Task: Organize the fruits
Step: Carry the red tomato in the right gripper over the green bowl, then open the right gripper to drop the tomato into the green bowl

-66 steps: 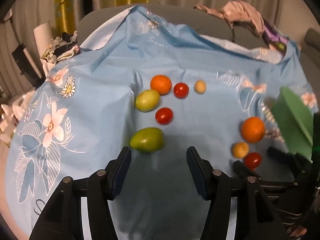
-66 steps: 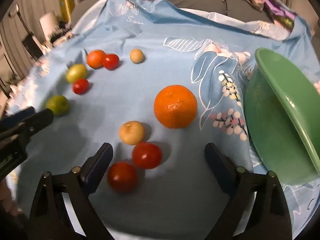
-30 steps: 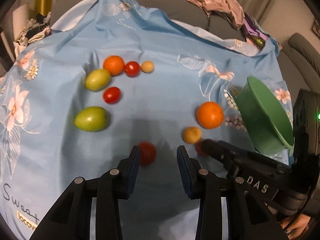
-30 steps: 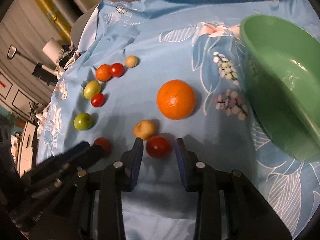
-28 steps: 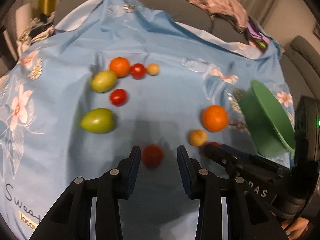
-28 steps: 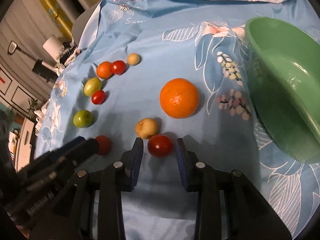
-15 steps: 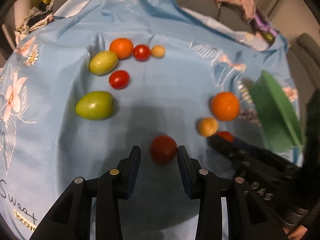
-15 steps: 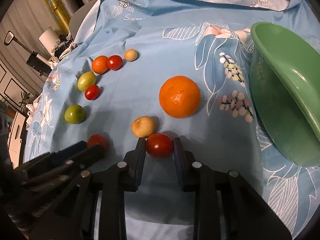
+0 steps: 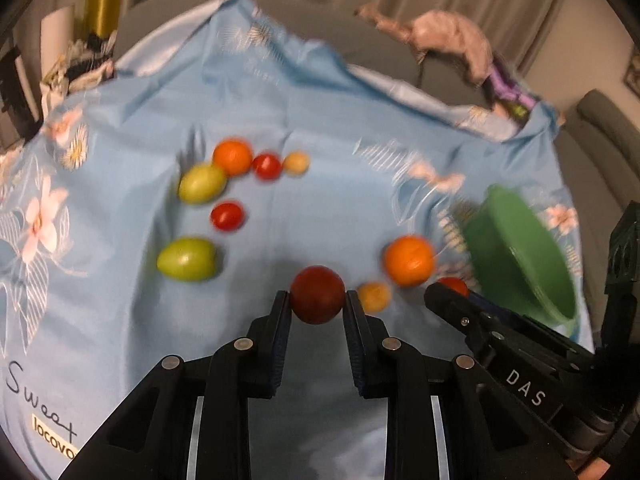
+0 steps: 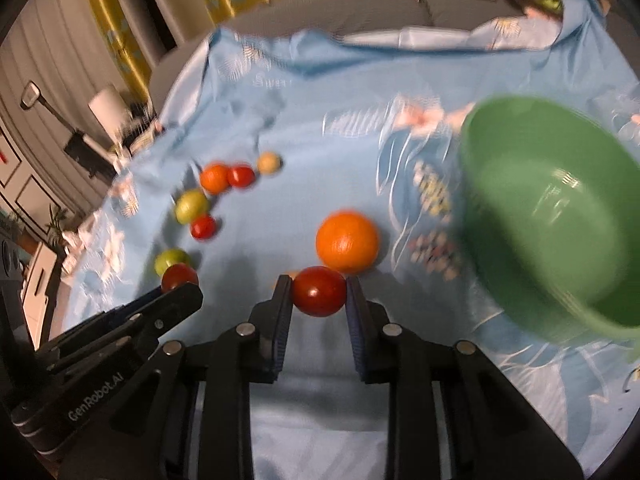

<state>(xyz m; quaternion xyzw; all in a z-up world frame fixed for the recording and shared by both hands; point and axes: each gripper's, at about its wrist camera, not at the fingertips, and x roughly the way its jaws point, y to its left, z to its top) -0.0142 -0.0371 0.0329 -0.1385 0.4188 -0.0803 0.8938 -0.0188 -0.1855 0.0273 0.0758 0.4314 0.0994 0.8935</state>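
Two grippers each pinch a red tomato above a blue floral cloth [image 9: 320,92]. A green bowl [image 10: 560,216] sits at three o'clock of the right wrist view, tilted. An orange [image 10: 347,241] lies at twelve o'clock, just beyond the right gripper [image 10: 318,300], whose jaws hold the right-hand tomato [image 10: 319,291]. The left gripper [image 9: 317,307] grips the left-hand tomato [image 9: 317,294] likewise. At ten o'clock lie two green fruits [image 9: 187,259], a smaller orange [image 9: 232,157], two cherry tomatoes [image 9: 227,216] and a yellow fruit [image 9: 296,162].
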